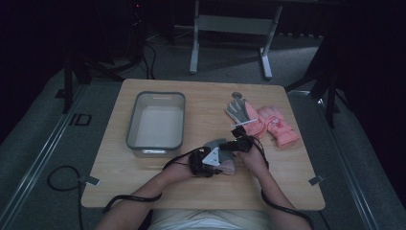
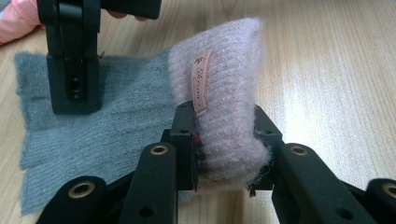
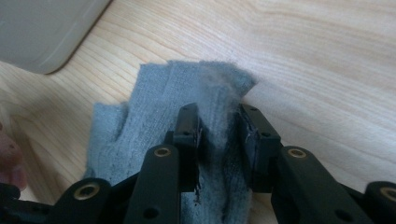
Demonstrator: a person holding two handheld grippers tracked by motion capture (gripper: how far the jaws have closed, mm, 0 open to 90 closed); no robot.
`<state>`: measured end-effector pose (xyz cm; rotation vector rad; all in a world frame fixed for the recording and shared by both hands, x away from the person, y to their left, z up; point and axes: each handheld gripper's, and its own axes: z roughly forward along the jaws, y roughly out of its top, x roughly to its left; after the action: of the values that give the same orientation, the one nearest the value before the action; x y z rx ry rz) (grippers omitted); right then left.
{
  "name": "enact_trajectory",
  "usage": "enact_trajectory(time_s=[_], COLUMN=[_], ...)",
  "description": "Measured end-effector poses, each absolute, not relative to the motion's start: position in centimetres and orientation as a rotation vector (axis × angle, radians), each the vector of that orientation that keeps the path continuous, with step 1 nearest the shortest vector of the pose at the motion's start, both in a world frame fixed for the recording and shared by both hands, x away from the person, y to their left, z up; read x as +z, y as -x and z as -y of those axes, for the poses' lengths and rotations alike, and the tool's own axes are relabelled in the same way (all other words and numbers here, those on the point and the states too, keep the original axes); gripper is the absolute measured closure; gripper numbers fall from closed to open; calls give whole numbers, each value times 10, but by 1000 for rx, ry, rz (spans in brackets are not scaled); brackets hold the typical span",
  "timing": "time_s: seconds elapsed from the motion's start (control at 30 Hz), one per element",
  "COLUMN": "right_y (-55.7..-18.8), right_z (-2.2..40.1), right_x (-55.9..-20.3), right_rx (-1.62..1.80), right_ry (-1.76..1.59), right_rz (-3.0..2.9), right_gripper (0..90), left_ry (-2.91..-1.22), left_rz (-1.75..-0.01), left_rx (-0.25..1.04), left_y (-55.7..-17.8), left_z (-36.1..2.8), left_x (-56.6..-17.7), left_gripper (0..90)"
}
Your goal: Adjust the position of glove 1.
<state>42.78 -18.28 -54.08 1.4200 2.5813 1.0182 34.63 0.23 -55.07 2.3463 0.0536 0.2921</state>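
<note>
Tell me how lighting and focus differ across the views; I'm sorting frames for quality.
High view: dim, dark surroundings, the table underexposed. Left gripper view: bright, the glove sharp, glare on the wood. Right gripper view: well lit, the bin and near jaws soft.

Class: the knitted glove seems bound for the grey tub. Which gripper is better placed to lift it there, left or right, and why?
Probably the left gripper: it is shut on the thick pink cuff of the knitted glove and sits nearer the grey tub. The right gripper pinches only the thin grey finger end.
</note>
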Motion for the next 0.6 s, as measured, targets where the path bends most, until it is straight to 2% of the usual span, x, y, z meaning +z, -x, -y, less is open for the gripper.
enact_trajectory(time_s=[0.3, 0.6], right_y=[-422, -421], right_z=[191, 190], right_x=[-517, -485], right_rx=[1100, 1177], right_ry=[-1366, -1302], right_rz=[-2549, -2502], right_gripper=[712, 713], left_ry=[-2364, -2361], left_rz=[-39, -22], left_rx=[335, 391], left_y=[-345, -347], left_z=[-3, -11], left_x=[-535, -498], left_gripper=[696, 696])
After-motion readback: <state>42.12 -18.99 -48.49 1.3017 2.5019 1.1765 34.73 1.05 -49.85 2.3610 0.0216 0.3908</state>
